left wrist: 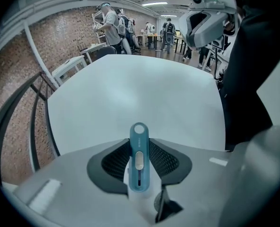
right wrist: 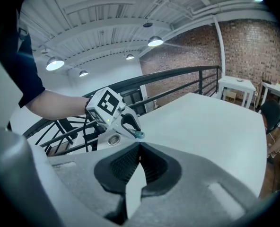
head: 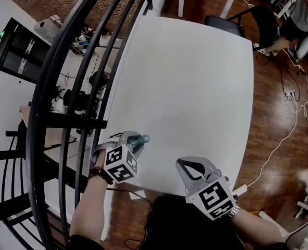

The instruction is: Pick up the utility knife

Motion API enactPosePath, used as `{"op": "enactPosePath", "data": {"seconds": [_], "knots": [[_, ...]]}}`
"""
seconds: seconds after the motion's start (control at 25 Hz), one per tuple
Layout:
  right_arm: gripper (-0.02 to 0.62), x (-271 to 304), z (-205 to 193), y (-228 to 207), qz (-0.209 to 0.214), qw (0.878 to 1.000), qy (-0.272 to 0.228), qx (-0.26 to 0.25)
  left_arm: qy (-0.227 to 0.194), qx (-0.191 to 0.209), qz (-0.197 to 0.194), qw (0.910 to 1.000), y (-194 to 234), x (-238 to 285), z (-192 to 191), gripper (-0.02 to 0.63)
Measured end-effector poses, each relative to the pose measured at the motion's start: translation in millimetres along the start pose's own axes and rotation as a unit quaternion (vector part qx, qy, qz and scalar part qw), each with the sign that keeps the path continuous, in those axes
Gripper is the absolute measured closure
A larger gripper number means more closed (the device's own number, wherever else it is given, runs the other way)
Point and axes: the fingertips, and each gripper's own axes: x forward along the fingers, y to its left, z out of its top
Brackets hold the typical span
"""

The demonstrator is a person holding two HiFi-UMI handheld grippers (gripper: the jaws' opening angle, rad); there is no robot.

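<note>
Your left gripper [left wrist: 139,144] clamps the teal utility knife [left wrist: 139,167], apparently clear of the tabletop [head: 195,77] at its near left corner; the pickup looks done. Your right gripper [right wrist: 139,146] is closed, empty.

Bright even light, heavy fisheye warp, dark corners
</note>
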Motion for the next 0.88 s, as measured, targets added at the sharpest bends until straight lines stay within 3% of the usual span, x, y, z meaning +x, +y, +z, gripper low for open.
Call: {"op": "enactPosePath", "data": {"seconds": [0.52,0.68,0.88], "knots": [[0.603,-45,-4,5,0.023,0.998,-0.036,-0.034,-0.057,-0.080,0.100,0.9900,-16,-54,51,0.466],[0.603,-65,-16,1,0.026,0.998,-0.046,-0.044,-0.081,-0.113,0.134,0.9812,-35,-66,75,0.466],[0.603,-93,-35,-11,0.023,0.997,-0.060,-0.051,-0.131,-0.164,0.168,0.9632,-58,-77,116,0.466]]}}
